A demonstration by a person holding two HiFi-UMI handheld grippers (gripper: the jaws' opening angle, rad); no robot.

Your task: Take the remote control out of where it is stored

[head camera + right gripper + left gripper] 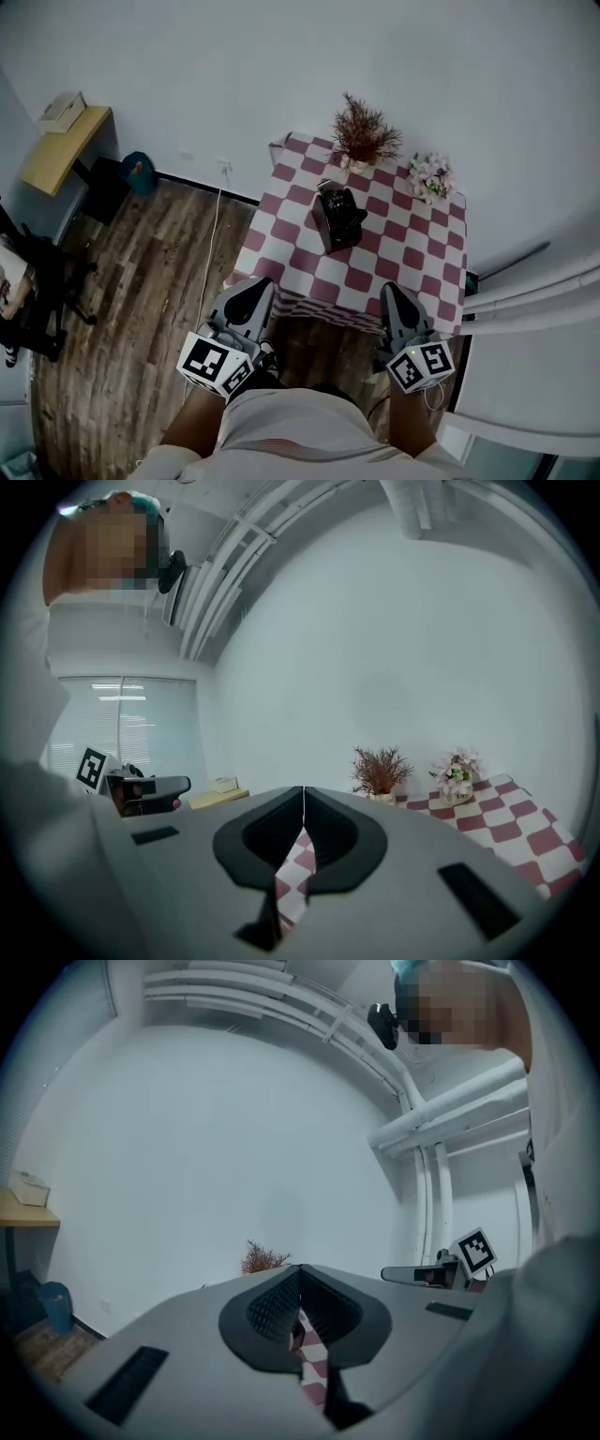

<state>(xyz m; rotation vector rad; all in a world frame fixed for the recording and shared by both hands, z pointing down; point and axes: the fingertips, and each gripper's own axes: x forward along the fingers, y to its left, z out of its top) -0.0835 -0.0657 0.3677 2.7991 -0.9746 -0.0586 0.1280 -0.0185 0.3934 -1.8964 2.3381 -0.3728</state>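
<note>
We're seeing a red-and-white checked cloth (375,267) over the tabletop (302,239), matt and smooth. The floor (141,281) shows dark wood planks with visible grain. The left gripper's (300,1277) fingers (268,1311) carry dark ribbed pads in smooth matt grey plastic.

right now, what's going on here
A person stands at the small table with the red-and-white checked cloth, one pair of tongs in each hand. The left tongs and right tongs are both shut and empty, at the table's near edge. The black box-shaped holder mid-table is untouched.
</note>
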